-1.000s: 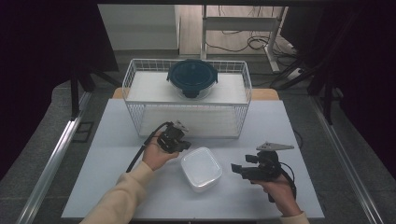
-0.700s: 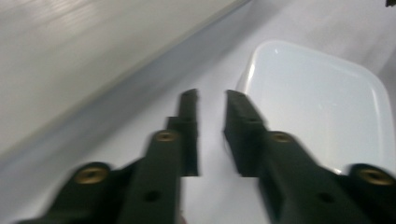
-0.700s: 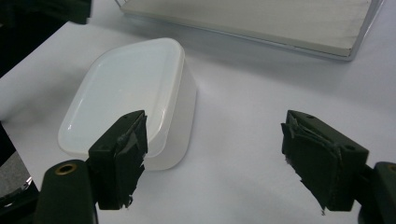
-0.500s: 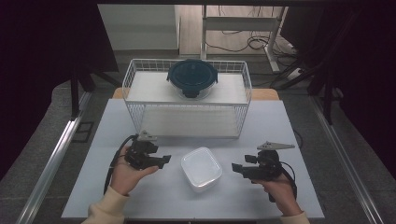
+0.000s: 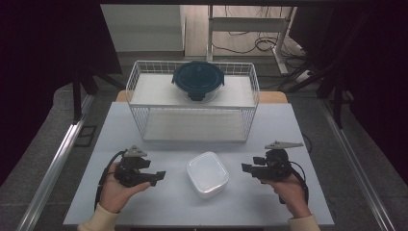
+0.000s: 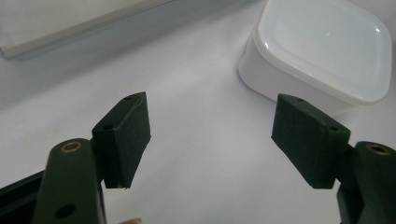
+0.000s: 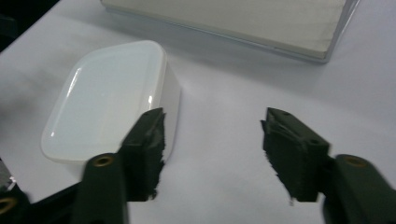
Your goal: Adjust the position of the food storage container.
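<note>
A white lidded container (image 5: 207, 173) is sitting on the pale desk (image 5: 159, 202), serving as the centre of the scene, with a person's two hands flanking it. To the container's left, the left tongs (image 5: 160, 176) are pointing toward it while staying apart from it; their jaws have just been opening and are now standing wide with nothing between them, as the left gripper view is showing, where the container (image 6: 322, 51) is lying beyond the right jaw and bare desk is showing in the gap. To the container's right, the right tongs (image 5: 244, 168) are likewise aiming at it without touching; their jaws have just been closing yet are still gaping, empty, and in the right gripper view the container (image 7: 109, 98) is resting just behind the left jaw. Behind the container, farther from the person, a white wire basket (image 5: 139, 79) is standing on the desk, and a round dark-lidded bowl (image 5: 198, 80) is resting on top of the basket, well apart from the container. Cables are trailing from both tongs toward the person's side of the container
</note>
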The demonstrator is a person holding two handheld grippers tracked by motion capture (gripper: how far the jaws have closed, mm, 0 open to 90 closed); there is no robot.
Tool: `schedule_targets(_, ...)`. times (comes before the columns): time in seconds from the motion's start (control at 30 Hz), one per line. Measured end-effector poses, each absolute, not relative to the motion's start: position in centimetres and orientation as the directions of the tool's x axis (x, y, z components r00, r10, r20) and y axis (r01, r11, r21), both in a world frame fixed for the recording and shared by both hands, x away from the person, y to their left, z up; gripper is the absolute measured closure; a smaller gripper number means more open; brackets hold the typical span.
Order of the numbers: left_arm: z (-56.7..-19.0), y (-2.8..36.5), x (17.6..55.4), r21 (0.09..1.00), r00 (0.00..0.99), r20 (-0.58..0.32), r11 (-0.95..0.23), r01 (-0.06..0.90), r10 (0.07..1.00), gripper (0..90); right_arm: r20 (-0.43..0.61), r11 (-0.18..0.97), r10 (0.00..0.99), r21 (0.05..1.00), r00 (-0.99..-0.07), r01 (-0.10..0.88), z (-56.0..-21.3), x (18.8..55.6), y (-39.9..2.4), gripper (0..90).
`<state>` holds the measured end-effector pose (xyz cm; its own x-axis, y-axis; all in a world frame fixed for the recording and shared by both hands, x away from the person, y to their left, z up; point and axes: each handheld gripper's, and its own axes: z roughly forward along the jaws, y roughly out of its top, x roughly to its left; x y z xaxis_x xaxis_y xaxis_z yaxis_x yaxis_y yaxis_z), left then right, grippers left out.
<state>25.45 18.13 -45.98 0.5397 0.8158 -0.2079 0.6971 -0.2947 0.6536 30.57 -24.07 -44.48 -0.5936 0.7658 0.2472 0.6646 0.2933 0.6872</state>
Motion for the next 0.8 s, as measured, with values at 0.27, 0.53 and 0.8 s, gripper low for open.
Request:
schedule_targets(0.27, -46.4, 18.2, 25.4, 0.645, 0.540, -0.207, -0.301, 0.702, 0.816, 25.9, 0.218, 0.378, 0.738, 0.650, -0.638, 0.659, -44.1, 31.3, -22.9, 66.9)
schedule_targets(0.53, -46.4, 18.0, 25.4, 0.645, 0.538, -0.202, -0.302, 0.702, 0.818, 25.2, 0.180, 0.464, 0.717, 0.599, -0.674, 0.653, -45.8, 32.6, -20.8, 87.9)
schedule_targets(0.8, -46.5, 18.3, 25.4, 0.642, 0.527, -0.208, -0.291, 0.709, 0.824, 25.1, 0.154, 0.543, 0.687, 0.541, -0.710, 0.643, -48.0, 32.2, -19.7, 89.5)
